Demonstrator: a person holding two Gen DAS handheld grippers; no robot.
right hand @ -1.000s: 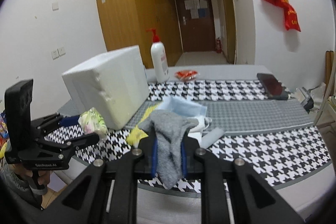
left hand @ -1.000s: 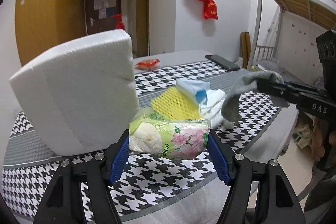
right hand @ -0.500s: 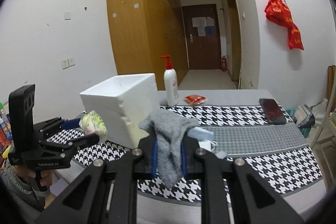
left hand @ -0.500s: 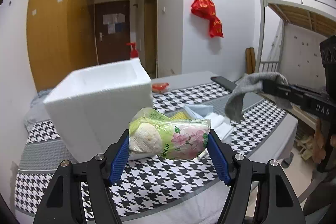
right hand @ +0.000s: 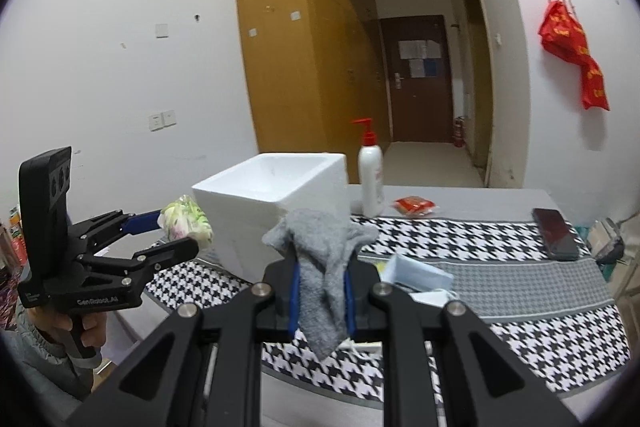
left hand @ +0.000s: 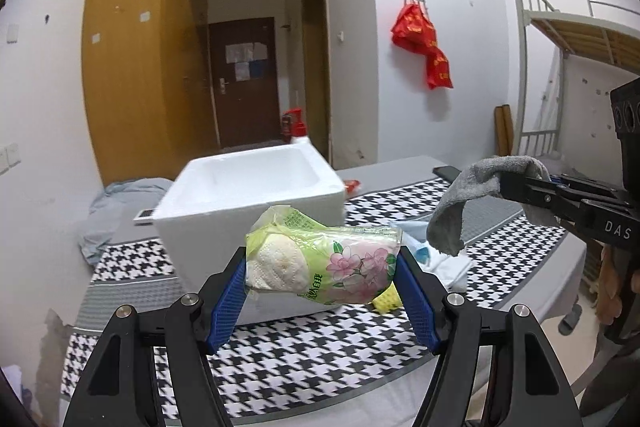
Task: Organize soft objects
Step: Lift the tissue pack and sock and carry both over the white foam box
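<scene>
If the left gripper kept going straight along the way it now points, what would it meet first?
Probably the white foam box: it sits directly beyond the left gripper and the tissue pack it holds, though depth is hard to judge through the fisheye.

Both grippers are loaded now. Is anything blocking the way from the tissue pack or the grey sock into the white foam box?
Nothing visible does. The foam box is open-topped and its visible interior looks empty. The tissue pack in the left gripper and the grey sock in the right gripper both hang in front of it, clear of the table.

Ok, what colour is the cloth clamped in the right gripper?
Grey. The soft grey cloth hangs from the right gripper, clearest in the right wrist view.
</scene>
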